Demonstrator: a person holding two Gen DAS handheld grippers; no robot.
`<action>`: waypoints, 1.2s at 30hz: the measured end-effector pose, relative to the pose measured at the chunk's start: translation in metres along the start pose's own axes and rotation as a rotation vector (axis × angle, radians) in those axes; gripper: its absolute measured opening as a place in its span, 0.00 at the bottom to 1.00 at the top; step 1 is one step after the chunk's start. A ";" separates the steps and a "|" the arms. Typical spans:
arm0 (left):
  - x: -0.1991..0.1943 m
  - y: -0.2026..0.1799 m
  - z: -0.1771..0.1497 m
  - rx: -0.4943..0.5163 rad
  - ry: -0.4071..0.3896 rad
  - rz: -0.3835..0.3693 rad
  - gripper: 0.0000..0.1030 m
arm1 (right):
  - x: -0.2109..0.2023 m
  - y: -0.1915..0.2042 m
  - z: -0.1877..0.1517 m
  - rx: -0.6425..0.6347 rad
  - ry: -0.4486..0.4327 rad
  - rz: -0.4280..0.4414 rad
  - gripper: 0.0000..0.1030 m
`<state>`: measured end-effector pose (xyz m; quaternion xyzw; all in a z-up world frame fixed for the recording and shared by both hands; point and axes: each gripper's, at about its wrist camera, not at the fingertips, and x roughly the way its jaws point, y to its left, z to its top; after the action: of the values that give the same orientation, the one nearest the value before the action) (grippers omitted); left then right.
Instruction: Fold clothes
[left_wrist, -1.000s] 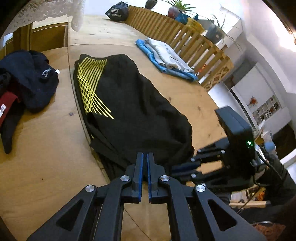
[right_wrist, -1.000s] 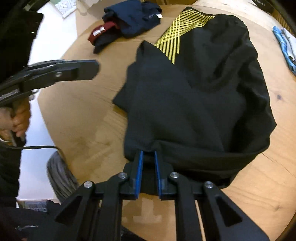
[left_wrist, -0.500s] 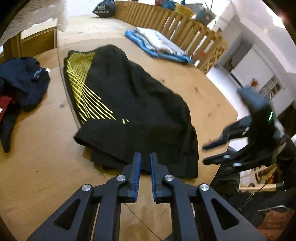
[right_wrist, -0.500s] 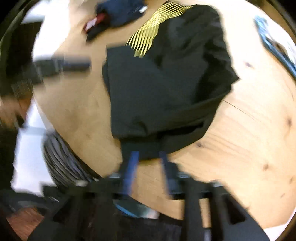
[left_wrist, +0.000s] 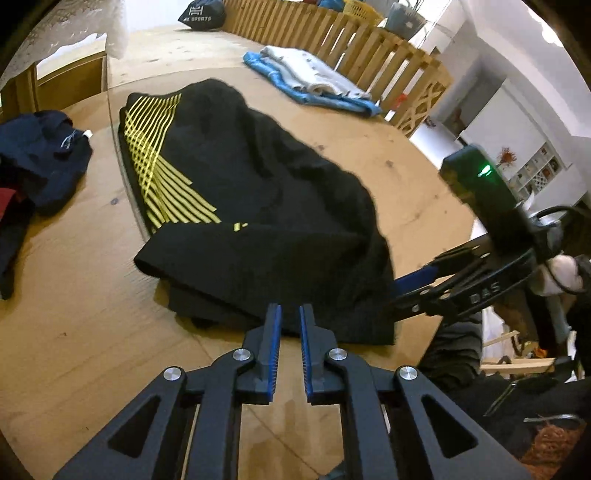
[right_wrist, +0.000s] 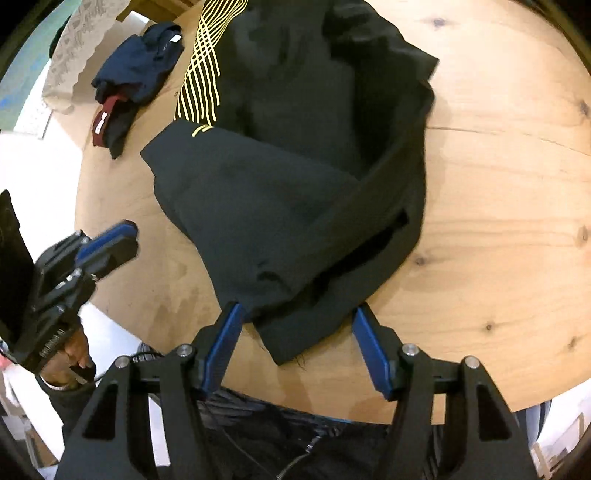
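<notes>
Clothes lie spread over a round wooden tabletop. At the far left in the left wrist view sits a crumpled navy garment with a dark red piece tucked under it. Next to it, in the middle of the tabletop, lies the black garment with yellow stripes on its far left part; its near portion is folded over onto itself, making a thick layered edge that faces the cameras. The left gripper is at that near edge, its blue-lined jaws a narrow gap apart with nothing between them, tips just short of the cloth. Further back and to the right, a blue and white pile of folded clothes rests beside a wooden fence. The right gripper comes last: in its own view the jaws stand wide apart, straddling the loose near corner of the black garment, which hangs toward the table's rim without being pinched. A hand holding the left gripper's handle shows at the lower left of that view.
</notes>
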<state>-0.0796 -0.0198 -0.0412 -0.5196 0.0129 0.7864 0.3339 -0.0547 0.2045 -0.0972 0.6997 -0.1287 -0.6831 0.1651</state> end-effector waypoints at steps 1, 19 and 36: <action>0.000 0.002 -0.001 0.003 0.002 -0.004 0.08 | 0.001 0.002 0.002 0.010 0.000 -0.011 0.59; -0.019 0.030 -0.022 -0.033 -0.049 0.013 0.11 | -0.006 0.013 -0.007 -0.163 -0.035 -0.105 0.05; -0.017 0.008 -0.052 -0.059 0.051 0.046 0.11 | -0.039 -0.033 -0.051 -0.152 0.073 -0.010 0.05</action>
<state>-0.0378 -0.0543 -0.0540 -0.5488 0.0101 0.7803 0.2998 -0.0062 0.2536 -0.0748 0.7103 -0.0665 -0.6657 0.2189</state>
